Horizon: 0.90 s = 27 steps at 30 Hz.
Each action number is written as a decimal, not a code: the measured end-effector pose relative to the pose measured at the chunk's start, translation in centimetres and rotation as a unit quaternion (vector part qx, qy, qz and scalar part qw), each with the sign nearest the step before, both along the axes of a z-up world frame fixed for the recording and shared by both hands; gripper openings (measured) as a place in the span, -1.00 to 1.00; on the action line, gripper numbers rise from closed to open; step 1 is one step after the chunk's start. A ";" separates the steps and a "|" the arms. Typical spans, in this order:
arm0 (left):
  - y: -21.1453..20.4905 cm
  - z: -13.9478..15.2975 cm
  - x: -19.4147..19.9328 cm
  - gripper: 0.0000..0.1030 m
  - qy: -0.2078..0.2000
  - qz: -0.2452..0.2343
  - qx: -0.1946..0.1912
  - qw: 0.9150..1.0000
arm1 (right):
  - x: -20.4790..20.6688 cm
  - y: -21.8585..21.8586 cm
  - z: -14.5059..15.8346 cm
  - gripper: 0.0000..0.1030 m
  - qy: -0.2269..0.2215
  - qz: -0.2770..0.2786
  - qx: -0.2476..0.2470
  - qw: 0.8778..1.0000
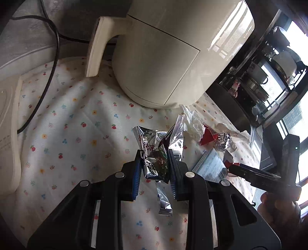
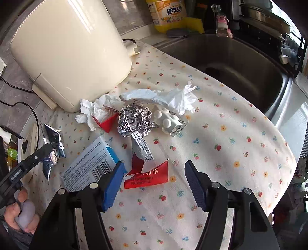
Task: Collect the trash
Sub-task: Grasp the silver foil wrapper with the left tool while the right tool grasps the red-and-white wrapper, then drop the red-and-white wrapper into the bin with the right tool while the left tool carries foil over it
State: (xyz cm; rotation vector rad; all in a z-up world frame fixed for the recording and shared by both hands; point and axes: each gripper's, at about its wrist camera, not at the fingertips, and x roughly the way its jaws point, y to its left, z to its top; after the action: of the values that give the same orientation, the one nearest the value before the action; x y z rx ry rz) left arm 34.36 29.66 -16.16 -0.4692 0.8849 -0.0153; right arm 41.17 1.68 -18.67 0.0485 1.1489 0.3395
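I am steering two hand-held grippers over a flowered cloth strewn with trash, beside a cream appliance and a steel sink. My left gripper has its blue pads pressed against both sides of a crumpled silver snack wrapper, so I read it as clamped on that wrapper; the wrapper's long axis runs away from me, roughly along the fingers, its lower end hanging between them above the cloth. My right gripper stands with its jaws well apart and nothing pinched; a torn red wrapper lies on the cloth between them, nearer the left finger, its printed strip running crosswise from jaw to jaw while a white tail leads away toward a foil ball. That is the relation I judge the next grasp turns on: the red wrapper is straight ahead and below the right gripper, far closer to it than to the left. Only the right wrist view shows the sink, a yellow detergent bottle, a white plastic piece and crumpled tissue in full, plus a blue and white box just left of the jaws. Only the left wrist view shows the pads' contact on the silver wrapper, and a second small silver packet beneath it.
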 end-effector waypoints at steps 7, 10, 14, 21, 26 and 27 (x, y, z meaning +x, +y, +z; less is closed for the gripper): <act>-0.3 0.4 -2.9 -0.50 -0.004 0.031 0.000 1.000 | -0.7 -1.2 -0.2 -0.76 0.015 0.005 0.018 1.000; -1.0 0.7 -4.1 -0.50 -0.005 0.037 0.001 0.999 | -1.4 -2.3 0.4 -0.79 0.006 0.004 0.020 1.000; -2.3 1.6 -5.7 -0.50 -0.012 0.047 0.008 0.999 | -2.6 -3.9 1.4 -0.79 -0.008 0.006 0.031 0.999; -5.1 3.3 -9.8 -0.50 -0.021 0.084 0.019 0.996 | -5.5 -8.0 3.0 -0.79 -0.016 0.027 0.052 0.998; -7.5 3.9 -12.7 -0.50 -0.017 0.098 0.030 0.995 | -7.2 -10.8 3.6 -0.79 -0.012 0.035 0.061 0.997; -8.0 3.9 -13.0 -0.50 -0.012 0.097 0.032 0.995 | -7.6 -11.3 3.6 -0.79 -0.010 0.036 0.063 0.997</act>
State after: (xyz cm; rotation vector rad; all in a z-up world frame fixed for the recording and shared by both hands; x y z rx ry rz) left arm 21.31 21.67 -12.23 -0.4916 0.8100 0.1846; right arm 33.61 -9.60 -15.03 0.1147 1.1099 0.4762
